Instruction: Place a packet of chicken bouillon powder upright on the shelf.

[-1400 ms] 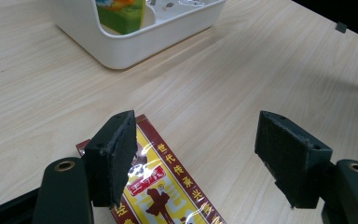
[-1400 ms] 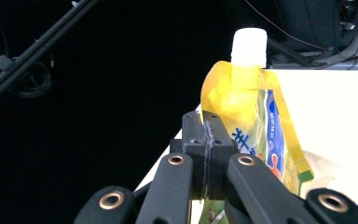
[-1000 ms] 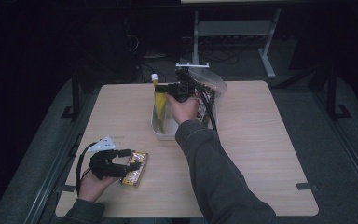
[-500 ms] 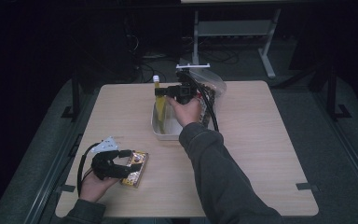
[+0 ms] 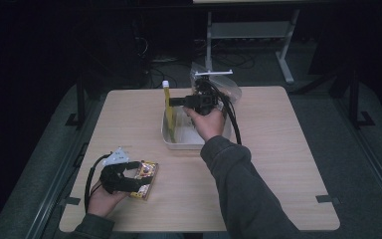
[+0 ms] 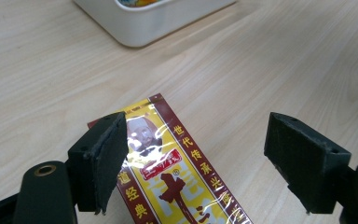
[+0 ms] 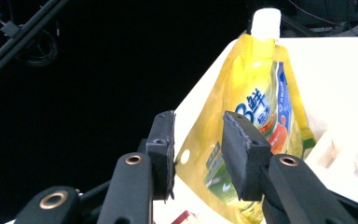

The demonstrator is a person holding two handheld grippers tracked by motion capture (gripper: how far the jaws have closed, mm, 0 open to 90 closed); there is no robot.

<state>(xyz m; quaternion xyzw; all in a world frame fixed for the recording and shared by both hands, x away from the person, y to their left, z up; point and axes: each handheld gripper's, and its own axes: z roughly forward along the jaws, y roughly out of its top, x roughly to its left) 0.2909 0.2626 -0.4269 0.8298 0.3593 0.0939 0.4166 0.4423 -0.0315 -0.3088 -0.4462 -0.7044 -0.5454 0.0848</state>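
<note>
Opening on both sides within the last half second, and changing the work on the right most of all. Right gripper point(image 7: 198, 135): clamped on the yellow spout pouch point(image 7: 261, 84) a second ago, now with jaws parted and pads clear of the film, though with the pouch's near edge between them yet. Standing upright on its own, then, white cap on top, against the 9 o'clock wall of the white tub point(image 5: 189, 144), itself just past the middle of the desk point(image 5: 278, 164) towards 12 o'clock. Read as a placement finished: pouch delivered and released, nothing left there but backing the jaws off towards 3 o'clock without catching the film and tipping the pouch over. Left gripper point(image 6: 196, 140): released too, jaws spread wider than a second ago and about as wide as they seem to go, poised low over the yellow and red packet point(image 6: 177, 186) lying flat on the desk near the 8 o'clock corner. One pad over the packet's edge, the other out over bare wood, neither one pressing. Likely next in line for the tub, with a pick-up being lined up but not yet closed; flat, glossy wrap, so probably prone to sliding under a shallow pinch.
</note>
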